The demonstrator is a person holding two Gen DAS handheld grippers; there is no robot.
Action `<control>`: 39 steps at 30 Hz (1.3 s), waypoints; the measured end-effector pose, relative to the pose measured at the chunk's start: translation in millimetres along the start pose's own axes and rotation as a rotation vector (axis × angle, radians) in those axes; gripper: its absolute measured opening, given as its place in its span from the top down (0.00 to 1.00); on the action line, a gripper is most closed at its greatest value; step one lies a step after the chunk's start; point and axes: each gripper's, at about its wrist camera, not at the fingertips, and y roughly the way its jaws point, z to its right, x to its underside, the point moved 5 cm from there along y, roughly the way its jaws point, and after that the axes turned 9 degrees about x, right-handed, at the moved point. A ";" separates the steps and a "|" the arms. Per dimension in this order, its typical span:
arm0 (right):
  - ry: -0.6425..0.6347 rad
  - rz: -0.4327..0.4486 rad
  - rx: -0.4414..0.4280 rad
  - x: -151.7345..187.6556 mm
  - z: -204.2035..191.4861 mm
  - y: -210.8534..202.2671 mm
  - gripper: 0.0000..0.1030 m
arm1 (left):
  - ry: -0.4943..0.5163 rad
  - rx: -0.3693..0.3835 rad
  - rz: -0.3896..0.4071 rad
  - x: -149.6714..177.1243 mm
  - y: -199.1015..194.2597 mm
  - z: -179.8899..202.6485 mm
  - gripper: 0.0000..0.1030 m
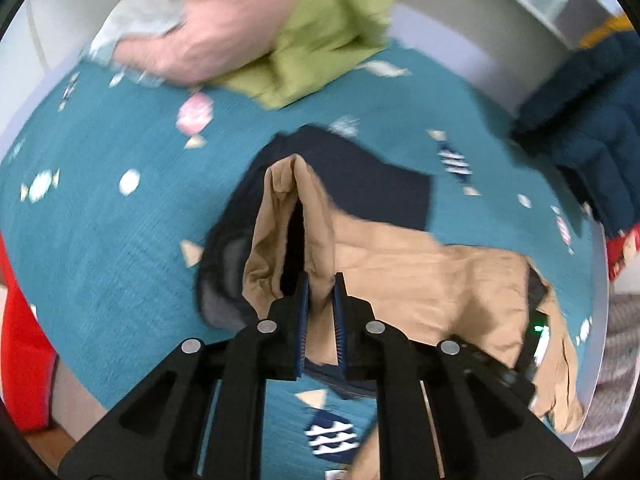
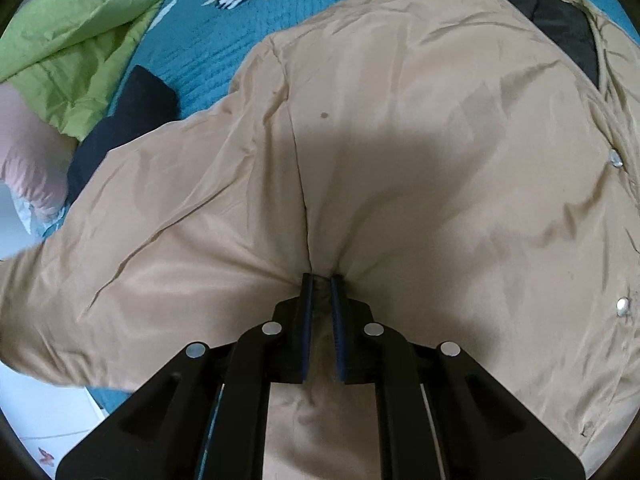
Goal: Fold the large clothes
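A tan jacket (image 2: 420, 168) with a dark lining and metal snaps lies spread on a teal bedspread (image 1: 112, 220). In the left wrist view my left gripper (image 1: 321, 280) is shut on the jacket's sleeve end (image 1: 288, 216), which hangs lifted above the bed with its cuff opening showing. The rest of the jacket (image 1: 440, 280) trails off to the right. In the right wrist view my right gripper (image 2: 321, 278) is shut on a pinch of the jacket's body fabric by a seam, with creases radiating from the grip.
A green garment (image 1: 320, 40) and a pink one (image 1: 224, 28) are piled at the bed's far side. A black garment (image 1: 360, 176) lies under the sleeve. Dark blue clothing (image 1: 592, 132) sits at the right edge, something red (image 1: 24, 340) at the left.
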 end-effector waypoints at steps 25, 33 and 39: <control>0.057 0.144 0.031 44.3 111.9 -96.7 0.84 | -0.062 -0.062 -0.128 74.5 75.6 -11.4 0.28; -0.036 0.038 -0.017 16.1 16.8 -42.3 0.81 | -0.269 -0.110 -0.181 61.9 99.9 -137.4 0.27; -0.058 -0.034 0.057 1.0 -22.9 22.9 0.81 | -0.356 -0.016 -0.198 49.7 121.9 -161.1 0.22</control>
